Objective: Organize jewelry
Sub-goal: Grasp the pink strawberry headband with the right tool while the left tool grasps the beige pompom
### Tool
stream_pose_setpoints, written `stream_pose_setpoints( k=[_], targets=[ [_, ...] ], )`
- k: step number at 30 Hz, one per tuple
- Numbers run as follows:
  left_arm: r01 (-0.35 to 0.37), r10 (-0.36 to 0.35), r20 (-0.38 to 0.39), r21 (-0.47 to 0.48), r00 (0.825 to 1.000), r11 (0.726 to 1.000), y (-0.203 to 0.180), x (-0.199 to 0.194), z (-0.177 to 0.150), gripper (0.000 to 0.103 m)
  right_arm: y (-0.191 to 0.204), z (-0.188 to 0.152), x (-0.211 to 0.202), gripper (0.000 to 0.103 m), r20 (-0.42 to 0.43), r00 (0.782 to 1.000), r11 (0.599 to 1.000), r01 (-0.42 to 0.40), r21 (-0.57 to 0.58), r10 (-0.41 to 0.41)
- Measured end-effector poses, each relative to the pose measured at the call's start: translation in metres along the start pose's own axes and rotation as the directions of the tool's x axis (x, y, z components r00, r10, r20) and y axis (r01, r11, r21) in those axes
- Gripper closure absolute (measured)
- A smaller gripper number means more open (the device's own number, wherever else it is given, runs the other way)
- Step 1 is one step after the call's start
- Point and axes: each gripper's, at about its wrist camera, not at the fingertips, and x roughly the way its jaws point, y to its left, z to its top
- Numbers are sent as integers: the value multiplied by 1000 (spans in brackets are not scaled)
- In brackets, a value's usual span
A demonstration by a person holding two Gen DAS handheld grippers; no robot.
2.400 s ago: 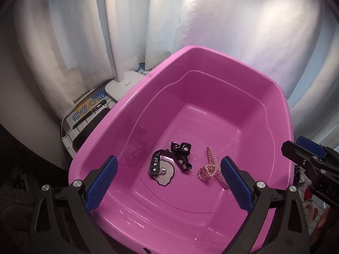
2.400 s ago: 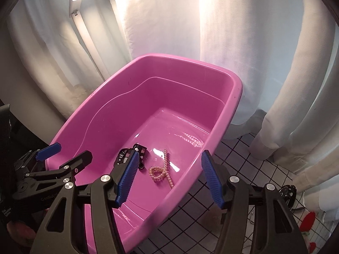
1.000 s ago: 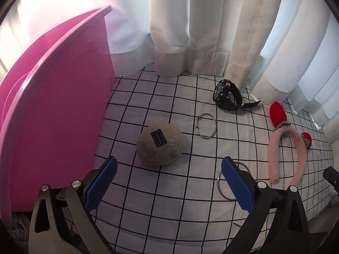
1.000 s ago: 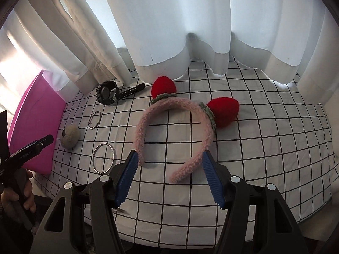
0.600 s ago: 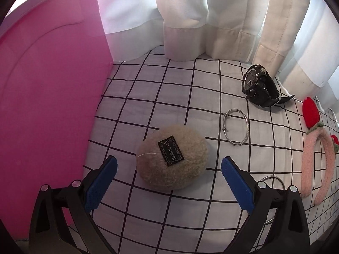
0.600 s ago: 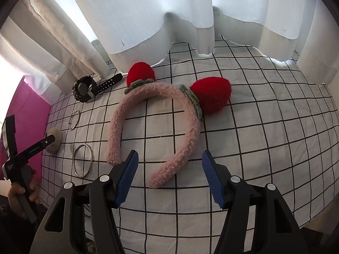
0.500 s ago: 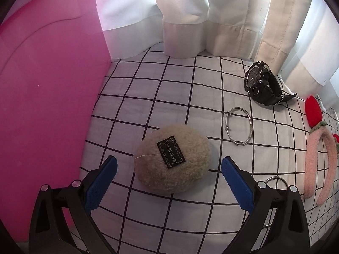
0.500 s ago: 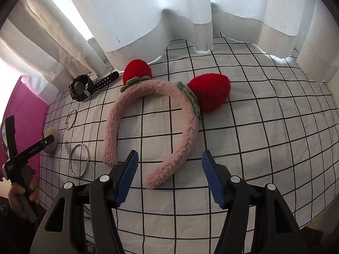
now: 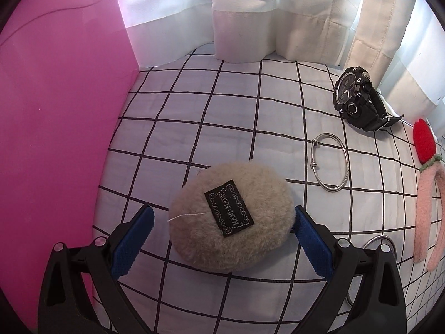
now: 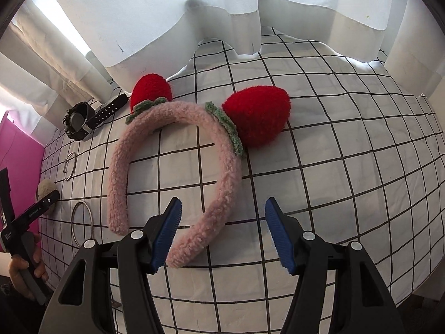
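Note:
A beige fluffy pompom (image 9: 230,217) with a black label lies on the checked cloth, between the blue pads of my open left gripper (image 9: 222,222); the right pad is close to its fur. It shows small in the right wrist view (image 10: 46,192). My right gripper (image 10: 222,220) is open just above the right arm of a pink fuzzy headband (image 10: 178,167) with two red strawberries. The pink tub (image 9: 55,111) stands at the left. A black watch (image 9: 358,103), a silver bangle (image 9: 331,167) and a second silver bangle (image 10: 82,222) lie on the cloth.
White curtains (image 10: 222,14) hang along the back edge of the checked tablecloth (image 10: 347,181). The tub wall is close to the left of the left gripper. The cloth's right edge drops off at the far right in the right wrist view.
Both grippers left the tub and came down to the cloth. The left one closed in until the pompom sits between its pads. The right one moved nearer the headband.

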Motion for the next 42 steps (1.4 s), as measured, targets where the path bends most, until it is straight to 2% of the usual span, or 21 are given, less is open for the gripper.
stream_pose_setpoints(
  k=[8,14,17,19,20,22,24,25,35,38,41,42],
  targets=[
    [23,-23,-2,-25,1000,999,3,9,7,5,-4,17,21,43,-10,1000,1000,14,25,-13],
    [41,-41,5,-48,999,998,6,12,9,5,4,27,32,43,4,998,998,57,-7,-57],
    [38,-37,17,-56,999,998,8,14,9,5,12,27,37,32,10,997,995,83,-53,-83],
    [36,-35,29,-58,999,998,8,13,7,5,24,25,44,21,14,992,986,124,-114,-123],
    [36,-34,38,-57,999,998,7,13,4,5,31,23,47,19,25,988,976,155,-151,-153],
    [35,-32,52,-56,998,998,6,11,1,5,29,21,49,11,45,984,976,175,-126,-171],
    [34,-31,55,-57,998,998,4,10,-3,5,22,22,51,9,40,989,986,146,-84,-143],
    [34,-31,53,-58,998,998,5,10,-3,5,25,22,53,9,41,986,980,165,-109,-161],
    [31,-29,35,-66,999,997,4,10,2,6,29,18,58,10,50,989,982,144,-121,-139],
    [38,-36,29,-63,999,997,3,9,5,10,27,15,57,11,51,991,983,133,-127,-127],
    [52,-50,44,-33,998,998,-4,3,4,25,28,11,51,27,68,989,983,136,-121,-129],
    [54,-52,48,-25,997,998,-6,2,3,31,26,9,47,38,76,989,983,137,-119,-129]
  ],
)
